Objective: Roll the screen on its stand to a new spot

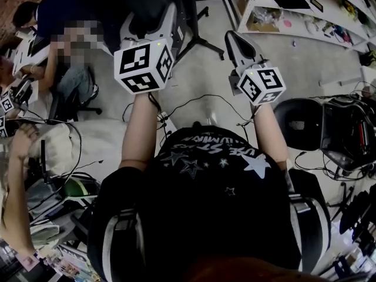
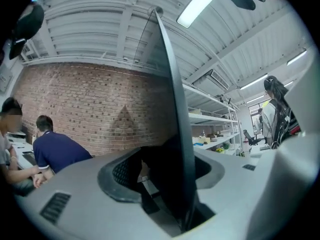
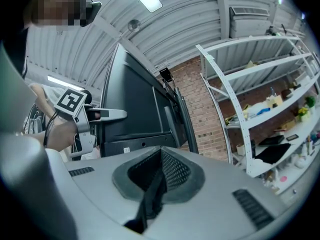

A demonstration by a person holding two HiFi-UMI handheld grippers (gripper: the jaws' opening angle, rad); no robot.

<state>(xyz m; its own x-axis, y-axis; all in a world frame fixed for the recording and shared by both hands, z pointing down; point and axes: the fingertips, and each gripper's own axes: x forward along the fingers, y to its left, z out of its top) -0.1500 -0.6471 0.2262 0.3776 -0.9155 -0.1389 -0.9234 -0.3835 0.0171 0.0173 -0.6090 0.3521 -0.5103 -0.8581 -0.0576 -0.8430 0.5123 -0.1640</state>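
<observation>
While my left hand-held gripper clamps the thin black flat screen at frame centre and my right hand-held gripper is clenched empty, a one-sided push may tip it.

The screen is seen as smooth, dark and matt. At its 9 o'clock, the wall is built of rough red brick. The shelving is finished in white painted metal.
</observation>
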